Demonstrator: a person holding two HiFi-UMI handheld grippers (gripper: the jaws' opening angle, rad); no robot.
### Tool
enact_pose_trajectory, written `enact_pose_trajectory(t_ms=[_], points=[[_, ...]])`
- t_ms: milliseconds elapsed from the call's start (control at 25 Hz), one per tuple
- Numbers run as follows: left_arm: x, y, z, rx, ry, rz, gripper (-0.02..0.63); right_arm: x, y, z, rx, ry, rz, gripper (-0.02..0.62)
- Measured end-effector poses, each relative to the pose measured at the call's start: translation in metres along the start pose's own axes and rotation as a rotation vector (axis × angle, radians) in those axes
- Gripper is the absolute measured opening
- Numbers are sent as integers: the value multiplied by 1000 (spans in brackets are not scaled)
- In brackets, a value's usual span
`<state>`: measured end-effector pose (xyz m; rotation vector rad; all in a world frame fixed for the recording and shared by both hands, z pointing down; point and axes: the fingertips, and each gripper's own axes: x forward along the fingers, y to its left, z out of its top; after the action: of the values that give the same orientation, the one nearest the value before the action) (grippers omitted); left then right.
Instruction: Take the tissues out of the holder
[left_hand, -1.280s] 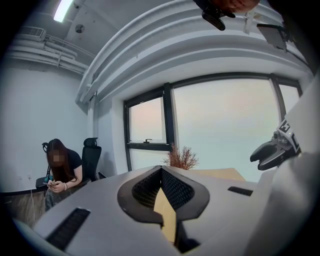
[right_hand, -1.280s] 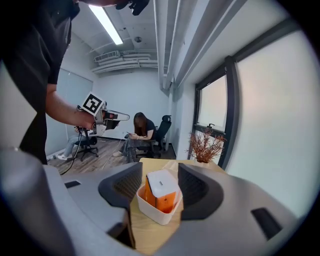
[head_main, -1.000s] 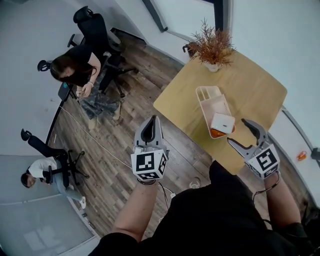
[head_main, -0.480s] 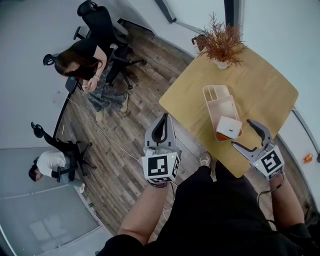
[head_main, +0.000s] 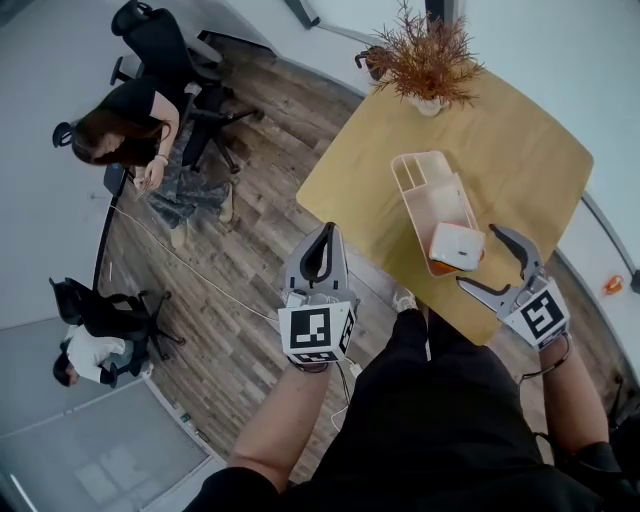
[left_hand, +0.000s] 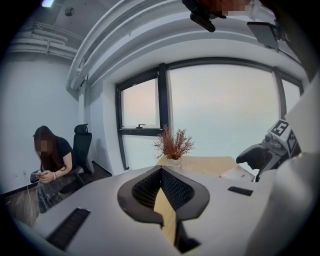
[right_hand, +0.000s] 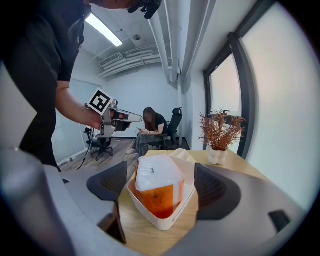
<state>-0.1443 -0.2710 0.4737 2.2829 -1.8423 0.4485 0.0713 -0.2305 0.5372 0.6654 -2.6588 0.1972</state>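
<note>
- The tissue pack (head_main: 457, 245) stands upright in the near end of the holder (head_main: 418, 168), close to the worktop (head_main: 530, 150) edge nearest the person. It is white on top and orange below.
- The right claw (head_main: 481, 258) is just beside the pack, on its right in the head view. Its jaws are spread wide and have just been opening.
- In the right gripper view the pack (right_hand: 156, 176) lies straight ahead, framed between the 2 jaws, and neither pad touches it.
- The holder's long axis runs from the plant (head_main: 425, 60) end toward the person, so its near short end, with the pack, faces the right claw.
- The left claw (head_main: 324, 235) is closed on nothing. It hangs over the floor, off the worktop and well apart from the holder, so the right hand is the nearer one.
- Count: 1 tissue pack, 1 holder, 1 plant, 2 claws.
- The likely next move is a short push forward, then a squeeze on the pack's sides.
</note>
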Motion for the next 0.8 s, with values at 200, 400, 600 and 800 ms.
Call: enact_pose_trajectory(t_ms=[200,400,600,800], points=[[14,-2,-12,4,9,-13,5,10,0,-3,12,-25,26,399],[22,-13,-32,-21,50,-33,5,23,5,-12,-29,-14,74,399],[21,-19,-42,-10,71,-39,5,32,1,-10,-18,-51,76,399],[19,-26,-52,-2,85,-52,5,37,0,-21,-31,-10,92,399]])
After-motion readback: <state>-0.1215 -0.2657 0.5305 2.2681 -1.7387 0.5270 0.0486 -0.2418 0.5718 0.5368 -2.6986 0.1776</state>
